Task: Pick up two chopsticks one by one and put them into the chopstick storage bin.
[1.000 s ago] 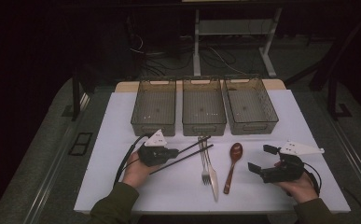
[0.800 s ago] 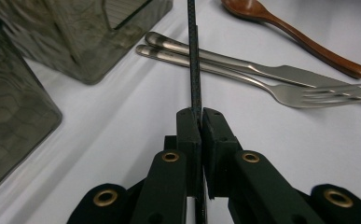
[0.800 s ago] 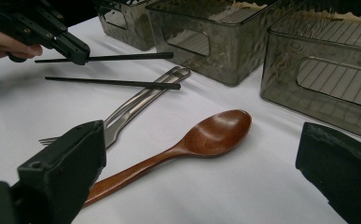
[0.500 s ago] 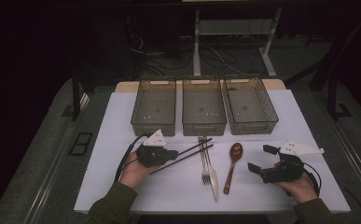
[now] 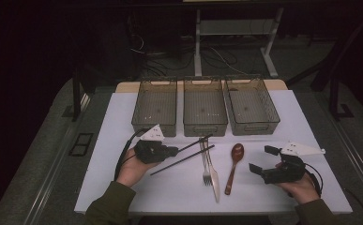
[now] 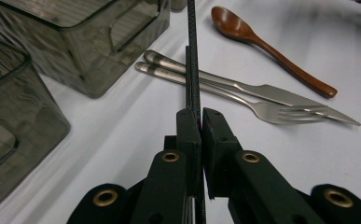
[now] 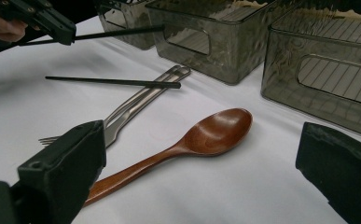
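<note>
**Left jaws on one chopstick; right hand idle by the spoon**

Looking down from the high view: left gripper (image 5: 170, 151) clenched on one chopstick (image 5: 195, 143), which runs up-right toward the middle bin (image 5: 205, 123). The second chopstick (image 5: 183, 160) lies beside it on the table (image 5: 123, 122).

Left gripper view: jaws pinched on the rod, long axis straight ahead; fork (image 6: 243, 100) and knife (image 6: 262, 91) lie crosswise beyond.

Right gripper view: right gripper (image 7: 206, 186) released, jaws wide, wooden spoon (image 7: 187, 144) between them. Loose chopstick probably falls to the nearer left hand.
</note>
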